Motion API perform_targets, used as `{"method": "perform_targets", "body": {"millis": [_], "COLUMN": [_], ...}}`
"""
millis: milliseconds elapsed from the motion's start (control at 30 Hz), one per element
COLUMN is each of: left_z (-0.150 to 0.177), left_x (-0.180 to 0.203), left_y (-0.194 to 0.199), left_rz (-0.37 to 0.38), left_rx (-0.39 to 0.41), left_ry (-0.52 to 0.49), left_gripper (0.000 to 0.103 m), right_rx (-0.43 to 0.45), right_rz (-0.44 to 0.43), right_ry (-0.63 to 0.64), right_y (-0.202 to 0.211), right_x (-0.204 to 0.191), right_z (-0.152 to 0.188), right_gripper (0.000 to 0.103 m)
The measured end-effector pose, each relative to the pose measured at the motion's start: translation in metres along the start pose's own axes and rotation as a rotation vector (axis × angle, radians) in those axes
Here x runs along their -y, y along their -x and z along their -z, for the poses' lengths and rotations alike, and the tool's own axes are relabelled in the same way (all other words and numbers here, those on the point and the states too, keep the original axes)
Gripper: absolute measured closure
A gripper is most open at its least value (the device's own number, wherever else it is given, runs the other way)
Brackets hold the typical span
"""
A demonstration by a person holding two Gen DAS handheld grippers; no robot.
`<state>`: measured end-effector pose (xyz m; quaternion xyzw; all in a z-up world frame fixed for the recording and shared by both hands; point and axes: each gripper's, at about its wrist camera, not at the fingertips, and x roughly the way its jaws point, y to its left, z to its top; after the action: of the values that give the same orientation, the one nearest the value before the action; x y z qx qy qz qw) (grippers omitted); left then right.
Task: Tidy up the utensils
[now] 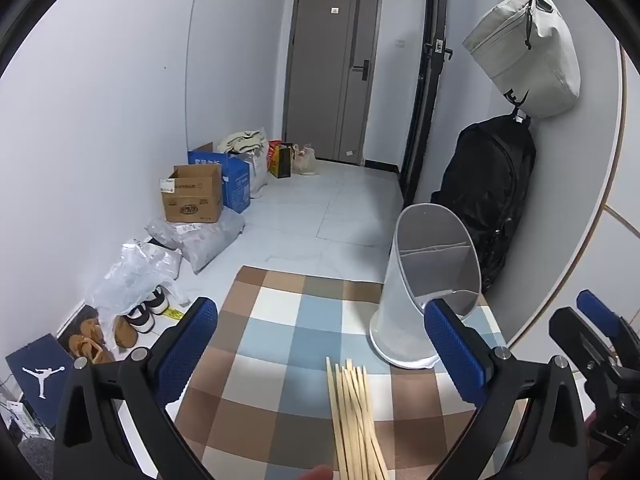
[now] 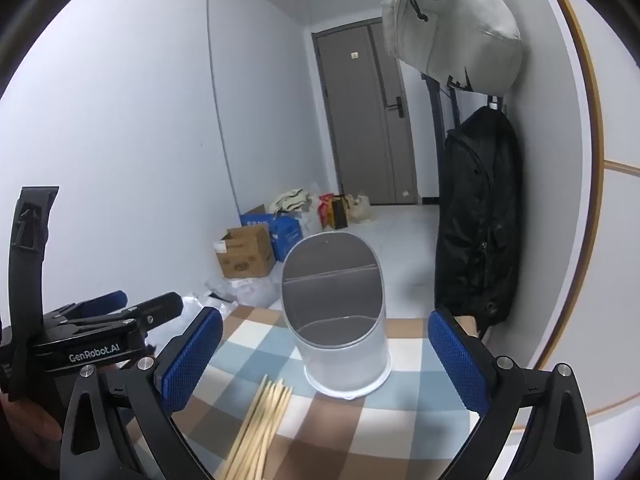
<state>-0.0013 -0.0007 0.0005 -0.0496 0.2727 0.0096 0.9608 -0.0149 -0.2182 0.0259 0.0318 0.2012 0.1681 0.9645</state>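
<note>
A bundle of several wooden chopsticks [image 1: 354, 420] lies on the checked tablecloth [image 1: 280, 340], tips pointing away from me. A white utensil holder [image 1: 428, 288] with inner dividers stands upright at the table's far right. My left gripper [image 1: 320, 344] is open and empty above the chopsticks. In the right wrist view, the chopsticks [image 2: 262, 420] lie at lower left and the holder [image 2: 338, 316] stands straight ahead. My right gripper [image 2: 324, 356] is open and empty, a little short of the holder. The left gripper [image 2: 116, 312] shows at the left.
A black backpack [image 1: 492, 196] and a grey bag [image 1: 528, 48] hang on the right wall beside the table. Cardboard boxes [image 1: 194, 194], plastic bags and shoes [image 1: 140, 316] line the floor along the left wall. A grey door [image 1: 332, 76] is at the far end.
</note>
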Motion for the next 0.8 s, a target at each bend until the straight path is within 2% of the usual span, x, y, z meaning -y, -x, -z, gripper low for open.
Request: {"method": "perform_targets", "body": {"millis": [67,167,300,800], "left_z": [0.001,-0.001,0.0,0.004], "left_x": [0.003,0.005,0.001,-0.002], "left_y": [0.005,-0.003,-0.001,-0.004], "left_rz": [-0.015,-0.006,0.014,0.004], "left_rx": [0.018,-0.02,-0.008,-0.02], "left_ry": [-0.007,-0.002,-0.002,0.004], "left_gripper": [0.002,0.002,0.002,0.002], "right_rx": [0.002,0.005,0.01,0.012], "right_rz": [-0.006,-0.003,0.003,-0.009], "right_ry": [-0.009,-0.002,0.01,0.001], "right_y": [0.0,0.0,-0.001,-0.005], "right_x": [0.0,0.0,-0.001,-0.003], "right_z": [0.0,0.001,0.001,0.003], "right_gripper": [0.0,0.0,0.0,0.0]}}
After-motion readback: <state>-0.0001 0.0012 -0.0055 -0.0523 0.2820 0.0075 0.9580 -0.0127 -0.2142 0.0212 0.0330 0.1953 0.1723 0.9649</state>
